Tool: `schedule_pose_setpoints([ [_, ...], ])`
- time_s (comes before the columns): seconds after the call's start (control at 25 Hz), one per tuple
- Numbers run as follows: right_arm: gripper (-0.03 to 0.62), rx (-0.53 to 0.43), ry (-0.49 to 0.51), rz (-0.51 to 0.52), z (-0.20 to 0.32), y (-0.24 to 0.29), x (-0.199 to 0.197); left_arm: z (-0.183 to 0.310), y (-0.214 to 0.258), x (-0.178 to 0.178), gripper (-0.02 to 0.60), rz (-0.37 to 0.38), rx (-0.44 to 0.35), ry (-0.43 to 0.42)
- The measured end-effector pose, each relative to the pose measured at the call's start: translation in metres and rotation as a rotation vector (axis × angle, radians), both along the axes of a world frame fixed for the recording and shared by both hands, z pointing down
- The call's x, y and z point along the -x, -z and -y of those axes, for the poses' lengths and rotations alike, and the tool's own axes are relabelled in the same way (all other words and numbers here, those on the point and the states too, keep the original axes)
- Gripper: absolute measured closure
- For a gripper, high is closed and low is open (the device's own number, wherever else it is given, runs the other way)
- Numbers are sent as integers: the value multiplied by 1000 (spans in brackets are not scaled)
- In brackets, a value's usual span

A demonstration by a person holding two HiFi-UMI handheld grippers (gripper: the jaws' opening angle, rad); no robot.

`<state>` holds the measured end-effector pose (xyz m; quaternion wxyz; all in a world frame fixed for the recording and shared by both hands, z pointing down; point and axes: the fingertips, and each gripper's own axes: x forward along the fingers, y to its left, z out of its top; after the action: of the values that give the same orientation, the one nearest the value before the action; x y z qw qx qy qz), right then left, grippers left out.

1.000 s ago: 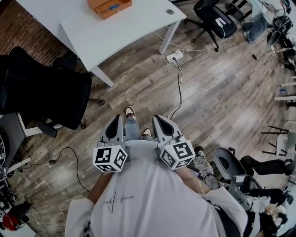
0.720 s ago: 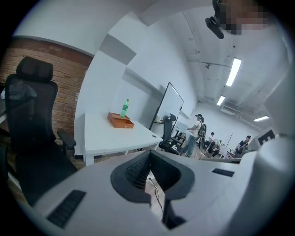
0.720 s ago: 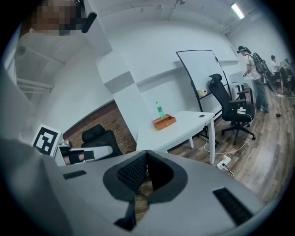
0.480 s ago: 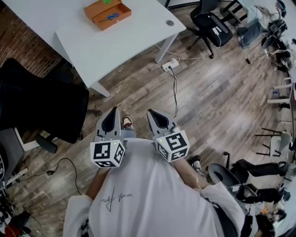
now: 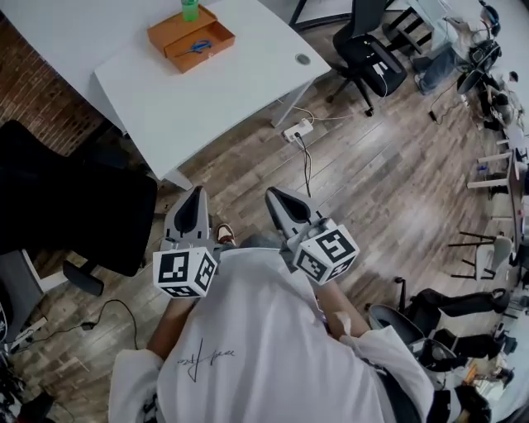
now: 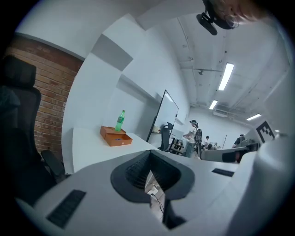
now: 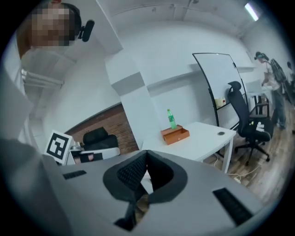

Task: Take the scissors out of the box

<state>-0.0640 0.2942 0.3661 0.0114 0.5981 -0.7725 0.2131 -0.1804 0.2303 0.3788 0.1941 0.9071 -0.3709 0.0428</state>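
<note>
**Head view.** Wooden plank floor all round a white table, with a brick wall to the table's left. On the table's far end, an orange box with blue-handled scissors lying inside, and a green bottle just behind it. Below the table's right corner, a power strip with trailing cables. Right of the table, a black office chair; at its near left, another black chair. Short of the table, left gripper and right gripper side by side, both aimed toward it.

**Left gripper view.** Jaws closed, tips touching, nothing between. Beyond them the table with box and bottle. Brick wall left of the table; whiteboard and distant people to its right; strip lights overhead.

**Right gripper view.** Jaws pressed together, empty. Table, box and bottle ahead, office chair right of the table.

**Against a second ago, head view.** Table lower in the picture, whole box in frame instead of cut by the top edge, bottle newly showing. Both grippers nearer the table.
</note>
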Motion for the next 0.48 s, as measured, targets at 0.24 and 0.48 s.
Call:
schedule_pose_setpoints([
  [0.24, 585, -75, -17, -32, 13, 16, -17, 14, 4, -2, 574, -15, -15, -11],
  [0.48, 585, -54, -45, 14, 42, 6, -45, 25, 4, -24, 574, -34, -28, -55],
])
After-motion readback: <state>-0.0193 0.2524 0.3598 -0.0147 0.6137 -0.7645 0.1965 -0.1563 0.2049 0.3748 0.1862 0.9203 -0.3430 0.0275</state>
